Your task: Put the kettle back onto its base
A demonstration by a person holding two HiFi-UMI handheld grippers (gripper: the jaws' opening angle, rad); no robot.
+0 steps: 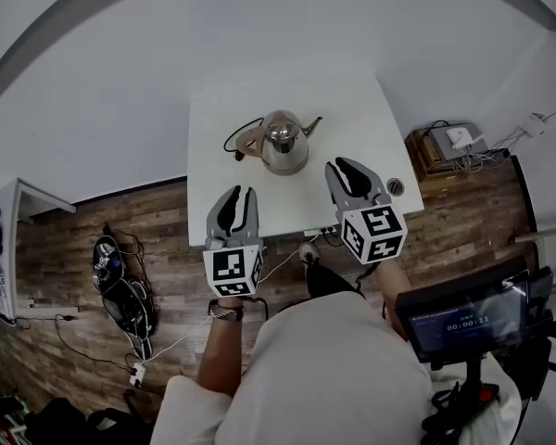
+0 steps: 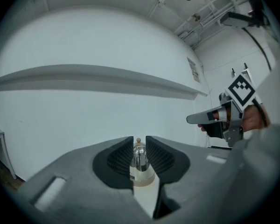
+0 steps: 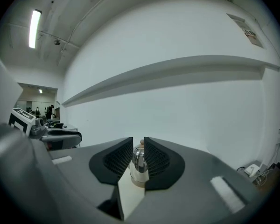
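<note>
A shiny steel kettle [image 1: 284,144] with a spout toward the right stands mid-table on the white table [image 1: 213,174]. A tan base piece [image 1: 250,140] with a black cord shows at its left; whether the kettle rests on it I cannot tell. Both grippers hover at the table's near edge, short of the kettle. My left gripper [image 1: 238,193] has a narrow gap between its jaws and nothing in it. My right gripper [image 1: 346,165] is the same, empty. Through each gap the kettle [image 2: 139,164] [image 3: 139,164] is seen far off. The right gripper [image 2: 214,120] also appears in the left gripper view.
A small round object [image 1: 395,186] lies at the table's right edge. On the wooden floor are tangled cables and a power strip [image 1: 134,374] to the left, and a box with a white device [image 1: 449,142] to the right. A screen on a stand [image 1: 463,318] is at my right.
</note>
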